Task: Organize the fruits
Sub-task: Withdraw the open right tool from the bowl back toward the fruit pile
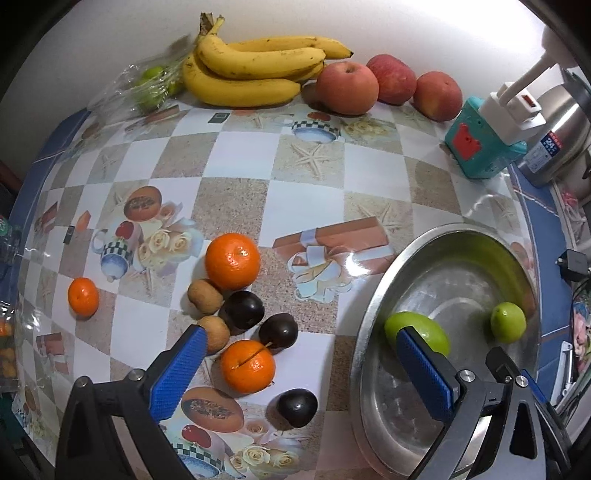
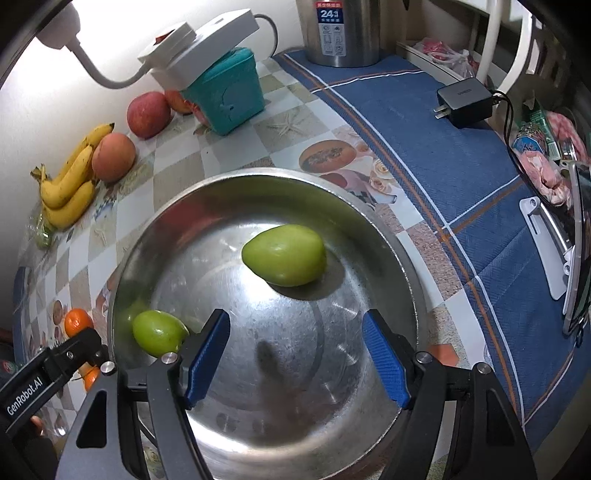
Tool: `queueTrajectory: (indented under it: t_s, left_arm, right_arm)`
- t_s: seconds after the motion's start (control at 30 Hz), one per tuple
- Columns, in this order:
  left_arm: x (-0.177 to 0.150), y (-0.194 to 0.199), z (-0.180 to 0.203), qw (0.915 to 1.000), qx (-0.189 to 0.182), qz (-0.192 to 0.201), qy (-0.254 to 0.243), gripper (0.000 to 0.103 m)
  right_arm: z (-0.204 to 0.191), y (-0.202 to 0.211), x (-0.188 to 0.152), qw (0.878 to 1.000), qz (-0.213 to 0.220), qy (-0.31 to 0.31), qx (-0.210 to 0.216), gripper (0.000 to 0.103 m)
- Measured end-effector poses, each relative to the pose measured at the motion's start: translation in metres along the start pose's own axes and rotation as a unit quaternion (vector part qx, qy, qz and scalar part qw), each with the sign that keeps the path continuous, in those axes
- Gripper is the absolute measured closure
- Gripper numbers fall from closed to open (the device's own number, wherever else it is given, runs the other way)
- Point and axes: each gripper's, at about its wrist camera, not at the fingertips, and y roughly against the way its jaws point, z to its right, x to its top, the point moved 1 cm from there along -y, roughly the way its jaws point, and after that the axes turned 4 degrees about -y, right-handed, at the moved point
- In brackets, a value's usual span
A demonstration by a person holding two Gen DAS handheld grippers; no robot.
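A steel bowl (image 1: 366, 314) (image 2: 258, 174) holds two green fruits, one large (image 2: 284, 254) and one smaller (image 2: 159, 332). My right gripper (image 2: 295, 360) hangs open over the bowl's middle with nothing between its fingers. My left gripper (image 1: 303, 369) is open wide and straddles the bowl's left rim; its right finger (image 1: 424, 369) is in front of a green fruit (image 1: 417, 332). Between its fingers on the table lie an orange (image 1: 247, 365) and a dark plum (image 1: 297, 408). More oranges (image 1: 232, 260), brown fruits (image 1: 205, 297) and plums (image 1: 243, 308) lie just beyond.
Bananas (image 1: 251, 70), three apples (image 1: 347, 86) and bagged green fruit (image 1: 151, 85) line the back wall. A teal box (image 1: 484, 147) carries a white power strip, next to a steel kettle (image 2: 340, 29). A black charger (image 2: 465, 101) lies on the blue cloth (image 2: 424, 155).
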Motion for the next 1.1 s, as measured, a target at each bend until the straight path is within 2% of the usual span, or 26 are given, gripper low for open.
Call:
queueTrajectory:
  t_s: [0.17,0.2,0.27,0.73,0.87,1.1]
  left_arm:
    - [-0.001,-0.004,0.001,1.0000,0.003,-0.008,-0.001,0.000]
    - [-0.001,-0.004,0.001,1.0000,0.003,-0.007,0.000,0.000]
    - [-0.001,-0.004,0.001,1.0000,0.003,-0.006,0.001,0.000]
    - [-0.001,-0.001,0.000,0.9999,0.012,0.007,-0.004,0.000]
    - [-0.004,0.003,0.000,0.9998,0.004,0.013,-0.015,0.000]
    - [-0.017,0.001,-0.010,0.9994,0.002,-0.001,-0.034,0.000]
  right_arm:
    - [-0.001,-0.001,0.000,1.000,-0.002,0.001,0.000,0.027]
    - [-0.001,-0.001,0.000,1.000,-0.002,0.001,0.000,0.015]
    - [-0.001,0.000,0.000,1.000,0.002,0.001,0.000,0.000]
    - [0.000,0.005,0.002,1.000,0.010,0.007,-0.003,0.000]
    - [0.001,0.006,0.001,1.000,0.010,0.004,-0.008,0.000]
    - [0.000,0.008,-0.001,1.000,0.012,0.004,-0.007,0.000]
